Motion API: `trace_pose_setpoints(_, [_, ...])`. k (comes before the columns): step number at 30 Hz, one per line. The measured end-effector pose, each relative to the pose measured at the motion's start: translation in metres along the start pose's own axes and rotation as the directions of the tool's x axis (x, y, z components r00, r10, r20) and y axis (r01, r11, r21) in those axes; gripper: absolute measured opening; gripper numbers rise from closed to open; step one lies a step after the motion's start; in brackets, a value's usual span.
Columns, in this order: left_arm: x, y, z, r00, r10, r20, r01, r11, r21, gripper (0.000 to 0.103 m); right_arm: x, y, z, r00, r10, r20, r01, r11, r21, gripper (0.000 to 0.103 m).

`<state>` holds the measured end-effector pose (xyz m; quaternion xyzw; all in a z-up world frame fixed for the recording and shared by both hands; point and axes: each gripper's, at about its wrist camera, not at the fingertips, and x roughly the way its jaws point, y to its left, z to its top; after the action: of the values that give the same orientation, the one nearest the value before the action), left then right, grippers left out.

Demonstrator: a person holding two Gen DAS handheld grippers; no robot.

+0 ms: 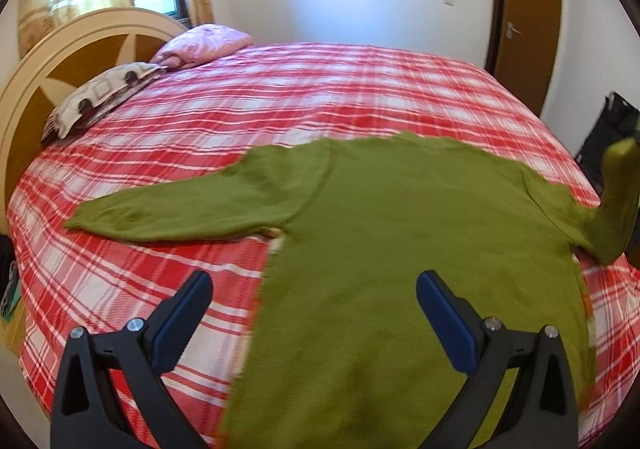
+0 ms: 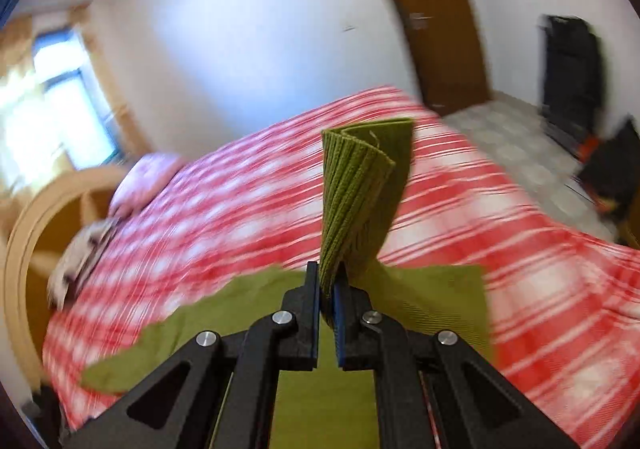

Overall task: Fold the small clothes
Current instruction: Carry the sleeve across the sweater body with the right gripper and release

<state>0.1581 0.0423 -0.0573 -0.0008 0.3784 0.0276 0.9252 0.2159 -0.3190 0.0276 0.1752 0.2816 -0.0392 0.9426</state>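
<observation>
A small green knit sweater (image 1: 380, 233) lies flat on the red and white checked bed (image 1: 280, 97), its left sleeve (image 1: 180, 209) stretched out to the left. My left gripper (image 1: 314, 289) hovers open above the sweater's lower body, with nothing between its blue pads. The right sleeve (image 1: 612, 209) is lifted off the bed at the right edge of the left wrist view. In the right wrist view my right gripper (image 2: 329, 281) is shut on the ribbed cuff (image 2: 360, 193) of that sleeve, which stands up above the jaws. The green sweater body (image 2: 320, 389) shows below it.
A wooden headboard (image 1: 44, 89), a patterned pillow (image 1: 100, 97) and a pink pillow (image 1: 204, 45) are at the bed's far left. A brown door (image 1: 524, 21) stands behind the bed. Dark objects (image 1: 608, 129) sit on the floor at the right.
</observation>
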Motion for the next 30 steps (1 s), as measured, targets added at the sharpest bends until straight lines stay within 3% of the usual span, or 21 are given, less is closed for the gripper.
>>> trace_pose_setpoints(3, [0.002,0.024,0.000,1.000,0.027,0.008,-0.027,0.999,-0.046,0.103,0.044,0.068,-0.031,0.997,0.049,-0.054,-0.055,0.993,-0.103,0.005])
trace_pose_setpoints(9, [0.011,0.067,-0.004,0.997,0.081,0.002,-0.080,0.990,-0.114,0.103,0.123,0.160,-0.098,0.979,0.082,-0.189,-0.124,0.967,-0.224,0.005])
trace_pose_setpoints(19, [0.037,0.110,-0.013,0.993,0.109,-0.041,-0.114,0.979,-0.169,0.103,0.180,0.209,-0.166,0.945,0.055,-0.323,-0.165,0.931,-0.326,0.009])
trace_pose_setpoints(21, [0.040,0.114,-0.013,0.993,0.106,-0.049,-0.113,0.978,-0.177,0.103,0.176,0.211,-0.169,0.945,0.087,-0.317,-0.198,0.920,-0.338,0.032])
trace_pose_setpoints(22, [0.041,0.115,-0.014,0.993,0.106,-0.050,-0.114,0.977,-0.180,0.103,0.174,0.212,-0.169,0.929,0.140,-0.342,-0.256,0.911,-0.324,0.058])
trace_pose_setpoints(23, [0.041,0.117,-0.014,0.993,0.108,-0.051,-0.115,0.976,-0.183,0.103,0.172,0.214,-0.170,0.902,0.203,-0.380,-0.324,0.901,-0.288,0.072])
trace_pose_setpoints(26, [0.043,0.119,-0.015,0.992,0.107,-0.059,-0.117,0.975,-0.189,0.103,0.158,0.215,-0.167,0.828,0.348,-0.439,-0.459,0.872,-0.173,0.072])
trace_pose_setpoints(27, [0.044,0.119,-0.016,0.992,0.107,-0.062,-0.117,0.975,-0.188,0.103,0.151,0.213,-0.163,0.812,0.396,-0.429,-0.491,0.861,-0.135,0.072])
trace_pose_setpoints(29, [0.045,0.119,-0.016,0.992,0.111,-0.064,-0.121,0.975,-0.185,0.103,0.141,0.208,-0.154,0.834,0.409,-0.370,-0.481,0.868,-0.124,0.072])
trace_pose_setpoints(30, [0.046,0.118,-0.016,0.991,0.114,-0.065,-0.124,0.975,-0.183,0.103,0.139,0.204,-0.148,0.861,0.388,-0.329,-0.447,0.885,-0.128,0.070])
